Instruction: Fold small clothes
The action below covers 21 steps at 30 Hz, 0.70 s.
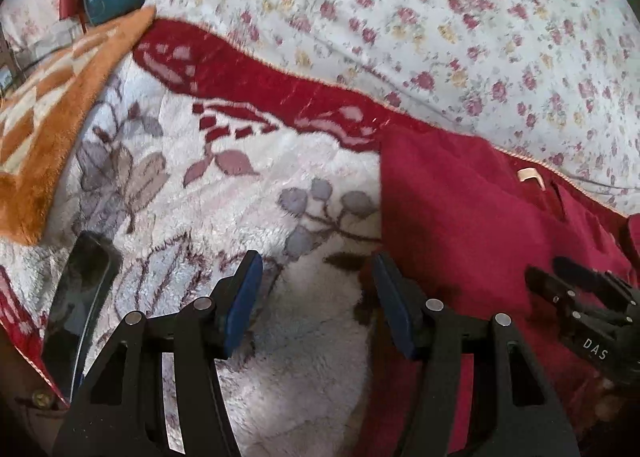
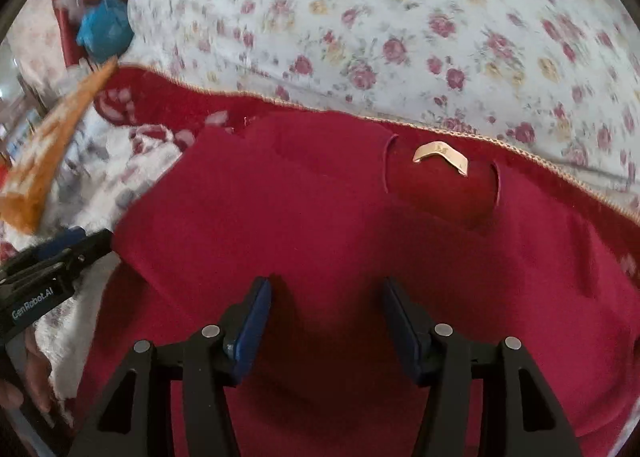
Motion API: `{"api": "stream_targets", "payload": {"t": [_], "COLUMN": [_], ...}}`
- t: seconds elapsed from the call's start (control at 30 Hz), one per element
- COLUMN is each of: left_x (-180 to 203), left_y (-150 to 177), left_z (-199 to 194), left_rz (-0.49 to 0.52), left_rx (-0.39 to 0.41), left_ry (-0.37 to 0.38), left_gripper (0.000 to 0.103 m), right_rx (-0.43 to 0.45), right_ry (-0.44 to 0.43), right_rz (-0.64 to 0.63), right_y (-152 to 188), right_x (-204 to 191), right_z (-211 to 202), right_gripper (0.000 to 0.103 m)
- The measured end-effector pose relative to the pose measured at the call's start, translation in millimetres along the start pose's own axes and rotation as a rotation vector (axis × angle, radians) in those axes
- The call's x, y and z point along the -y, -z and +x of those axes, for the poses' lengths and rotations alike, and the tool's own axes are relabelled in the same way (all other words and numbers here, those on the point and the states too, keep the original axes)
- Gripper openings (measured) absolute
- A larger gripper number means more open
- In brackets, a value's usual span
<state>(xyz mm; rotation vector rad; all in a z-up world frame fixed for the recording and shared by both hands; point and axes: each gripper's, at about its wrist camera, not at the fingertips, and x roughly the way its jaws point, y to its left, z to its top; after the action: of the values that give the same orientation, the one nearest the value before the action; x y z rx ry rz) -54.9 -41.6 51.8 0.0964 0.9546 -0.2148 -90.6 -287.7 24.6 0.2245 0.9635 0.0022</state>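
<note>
- Right gripper (image 2: 326, 323) gapes wide, holding nothing — red garment (image 2: 320, 217) lies directly beneath, its lower hem cut off.
- Left gripper (image 1: 316, 297) is also wide, over fleece blanket (image 1: 240, 197); garment's edge sits beside its right finger.

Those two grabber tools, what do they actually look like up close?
Both are black angular frames with triangular cut-outs and round silver pins. The left gripper and right gripper each carry two flat blue pads on their fingers. White lettering marks their sides: "GenRobot.AI" on the left one, "DAS" on the right. No cables or sleeves show.
</note>
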Motion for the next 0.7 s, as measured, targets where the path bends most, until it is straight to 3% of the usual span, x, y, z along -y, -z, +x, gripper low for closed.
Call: {"api": "stream_targets", "payload": {"t": [0.1,0.23,0.37,0.53,0.7], "left_x": [8,17,31,41,41], "left_y": [2,0,0,3,6], "left_z": [-12,-14,-5,19,23], "left_rz": [0.025,0.033,0.077,0.113,0.113], "left_rx": [0.067,0.087,0.065,-0.010,0.001], "left_ry": [-0.001,0.067,0.075,0.019,-0.001], "left_gripper": [0.058,0.058,0.058,0.058,0.065], "right_rx": [-0.021,-0.031,-0.038,-0.045,-0.010], "right_ry": [0.003,0.011,0.090,0.178,0.103], "right_rz": [0.028,0.043,0.074,0.181,0.264], "right_y": [3,12,25,44,53], "right_x": [3,18,49,106,129], "right_z": [-9,-30,-51,-70,-68], "right_gripper": [0.056,0.055,0.055,0.055,0.056]}}
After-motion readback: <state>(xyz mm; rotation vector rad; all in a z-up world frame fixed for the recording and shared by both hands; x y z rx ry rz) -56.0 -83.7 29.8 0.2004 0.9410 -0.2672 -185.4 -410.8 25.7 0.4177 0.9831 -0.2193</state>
